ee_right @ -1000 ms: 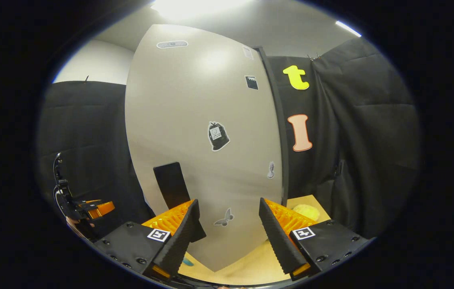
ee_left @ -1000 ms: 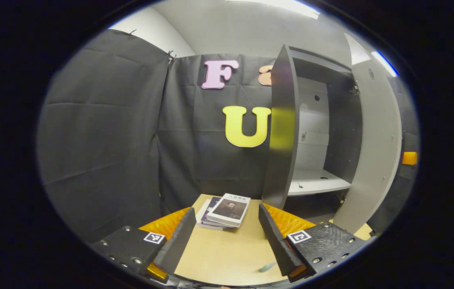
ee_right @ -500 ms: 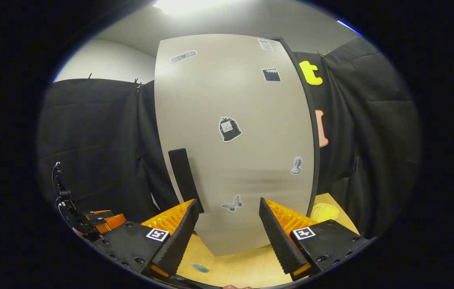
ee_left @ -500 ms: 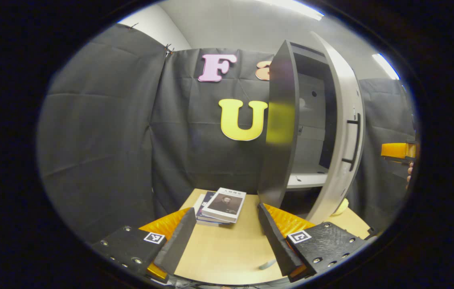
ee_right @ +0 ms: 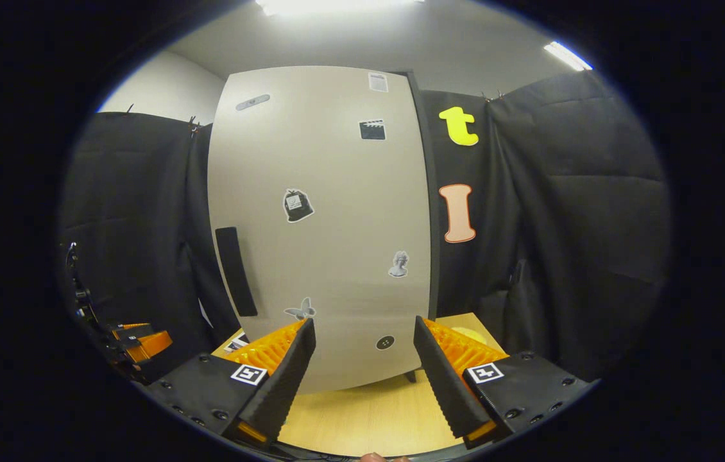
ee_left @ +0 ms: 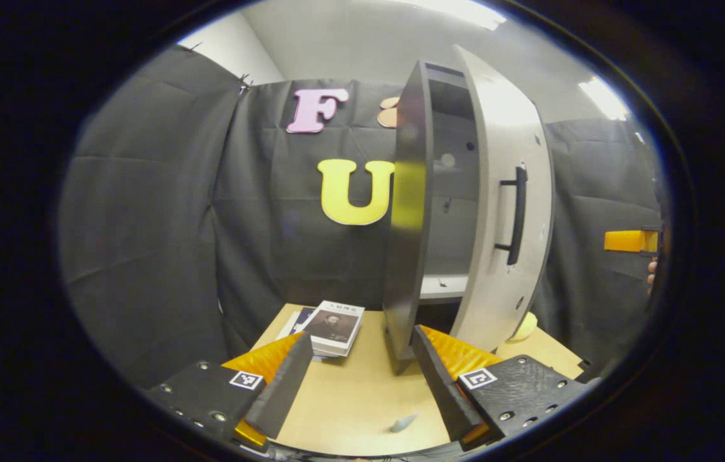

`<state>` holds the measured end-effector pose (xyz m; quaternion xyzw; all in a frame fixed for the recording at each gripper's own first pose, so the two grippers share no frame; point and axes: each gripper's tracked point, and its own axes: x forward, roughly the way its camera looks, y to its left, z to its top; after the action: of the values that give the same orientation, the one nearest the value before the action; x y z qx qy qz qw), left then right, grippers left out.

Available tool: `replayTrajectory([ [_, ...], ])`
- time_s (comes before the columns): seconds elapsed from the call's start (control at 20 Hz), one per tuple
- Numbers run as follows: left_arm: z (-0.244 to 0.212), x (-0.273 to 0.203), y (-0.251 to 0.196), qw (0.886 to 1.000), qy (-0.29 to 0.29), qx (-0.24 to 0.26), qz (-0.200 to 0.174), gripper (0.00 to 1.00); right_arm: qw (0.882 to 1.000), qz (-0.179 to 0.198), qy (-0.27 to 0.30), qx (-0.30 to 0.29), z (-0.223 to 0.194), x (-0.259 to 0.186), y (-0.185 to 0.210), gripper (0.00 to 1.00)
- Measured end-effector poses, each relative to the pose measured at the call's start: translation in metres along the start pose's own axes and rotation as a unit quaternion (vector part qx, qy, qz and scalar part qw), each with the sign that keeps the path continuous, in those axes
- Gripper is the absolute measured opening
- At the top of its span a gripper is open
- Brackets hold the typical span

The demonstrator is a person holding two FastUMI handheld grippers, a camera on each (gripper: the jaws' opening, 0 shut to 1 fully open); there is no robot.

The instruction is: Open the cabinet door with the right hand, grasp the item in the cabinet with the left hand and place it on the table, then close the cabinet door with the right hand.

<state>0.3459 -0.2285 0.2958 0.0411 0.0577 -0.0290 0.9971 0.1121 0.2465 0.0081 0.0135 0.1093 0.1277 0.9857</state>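
My left gripper (ee_left: 356, 378) hangs over the near part of the light wooden bench (ee_left: 356, 398), its jaws spread wide with nothing between them. Ahead of it, near the far left part of the bench, lies the stack of books (ee_left: 327, 327), the top one showing a dark portrait cover; it rests flat on the wood, well apart from my fingers. Just right of the books stands the cabinet (ee_left: 407, 212), a tall dark box with a pale shelf (ee_left: 441, 286) visible inside. Its door (ee_left: 503, 212) is nearly shut, leaving a narrow gap through which the interior shows; the dark bar handle (ee_left: 516, 215) sits upright on the door's outer face. A small yellow object (ee_left: 524, 326) lies on the bench beside the door's lower corner, and a small pale scrap (ee_left: 403, 422) lies near my right-hand finger. At the far right edge, part of my other gripper shows, held by a hand.

My right gripper (ee_right: 362, 378) faces the door's front (ee_right: 324, 224), which carries several small stickers. Its jaws are spread too, gripping nothing, and stand near the door's lower part; I cannot tell whether they touch it. The handle (ee_right: 235, 271) is off to my left.
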Motion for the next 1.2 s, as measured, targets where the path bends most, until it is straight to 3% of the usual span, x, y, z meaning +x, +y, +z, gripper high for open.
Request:
replayTrajectory([
  [0.05, 0.004, -0.001, -0.008, 1.000, -0.004, 0.005, 0.001, 0.93, 1.000, -0.001, -0.003, -0.002, 0.001, -0.001, -0.008, 0.97],
  [0.2, 0.018, -0.011, -0.032, 1.000, -0.016, 0.007, 0.008, 0.95, 1.000, -0.001, -0.014, -0.004, 0.008, -0.009, -0.031, 0.97],
  [0.25, 0.023, -0.014, -0.040, 1.000, -0.020, 0.007, 0.009, 0.95, 1.000, -0.001, -0.019, -0.004, 0.010, -0.012, -0.039, 0.92],
  [0.5, 0.048, -0.042, -0.073, 0.998, -0.045, 0.008, 0.036, 0.93, 0.999, 0.009, -0.032, -0.005, 0.015, -0.026, -0.080, 0.97],
  [1.0, 0.060, -0.084, -0.120, 0.992, -0.066, 0.004, 0.104, 0.93, 0.997, 0.056, -0.048, -0.013, 0.027, -0.035, -0.132, 0.97],
  [1.2, 0.062, -0.081, -0.141, 0.993, -0.059, -0.020, 0.100, 0.93, 0.996, 0.064, -0.061, -0.006, 0.030, -0.042, -0.145, 0.97],
])
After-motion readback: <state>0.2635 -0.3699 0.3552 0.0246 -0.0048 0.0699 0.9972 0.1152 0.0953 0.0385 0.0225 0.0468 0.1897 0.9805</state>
